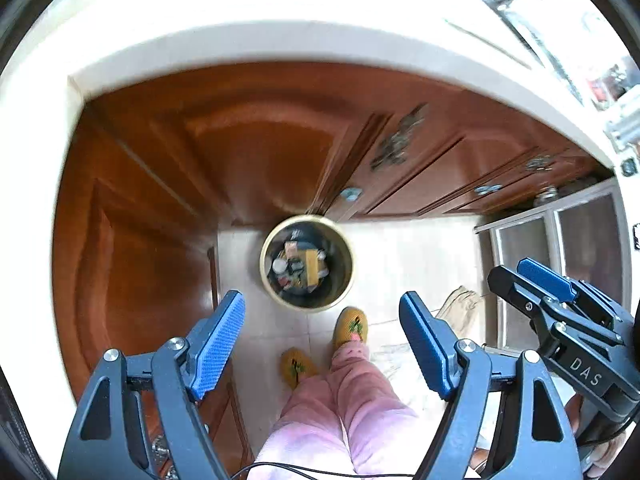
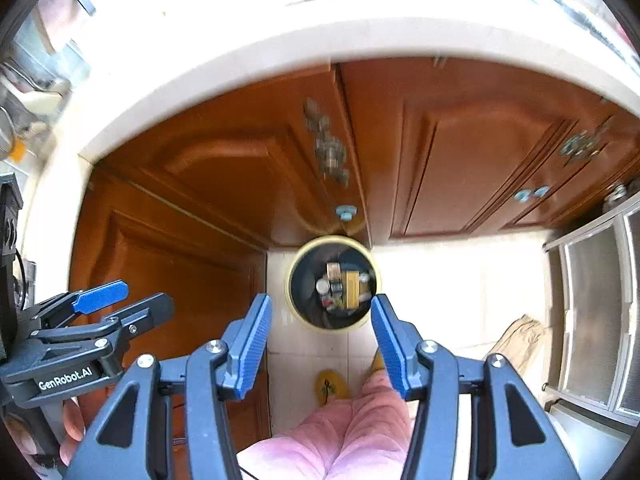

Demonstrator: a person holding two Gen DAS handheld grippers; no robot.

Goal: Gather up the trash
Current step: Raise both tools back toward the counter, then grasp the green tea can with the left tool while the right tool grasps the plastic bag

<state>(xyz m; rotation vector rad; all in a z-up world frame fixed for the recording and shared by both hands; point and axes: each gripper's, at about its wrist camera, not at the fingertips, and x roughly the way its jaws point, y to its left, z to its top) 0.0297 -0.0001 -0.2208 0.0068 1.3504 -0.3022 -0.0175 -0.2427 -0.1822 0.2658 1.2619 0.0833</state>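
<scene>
Far below on the tiled floor stands a round trash bin [image 1: 343, 280] [image 2: 305, 300] with a pale rim. Mixed trash [image 1: 300, 265] [image 2: 340, 288] lies at its bottom, including a yellow box and small cans. My left gripper [image 1: 322, 304] [image 2: 120, 300] hangs high above the bin, pointing steeply down, open, with nothing between its blue pads. My right gripper [image 2: 320, 300] [image 1: 516, 274] is beside it at about the same height, also open and holding nothing. Both views are blurred.
Brown wooden cabinet doors [image 1: 248, 152] [image 2: 460, 152] under a pale countertop edge [image 1: 280, 44] stand behind the bin. A person's pink trousers [image 1: 352, 392] and yellow slippers [image 1: 351, 326] are near it. A metal-framed glass cabinet [image 1: 560, 240] and a tan bag [image 2: 520, 340] are to the right.
</scene>
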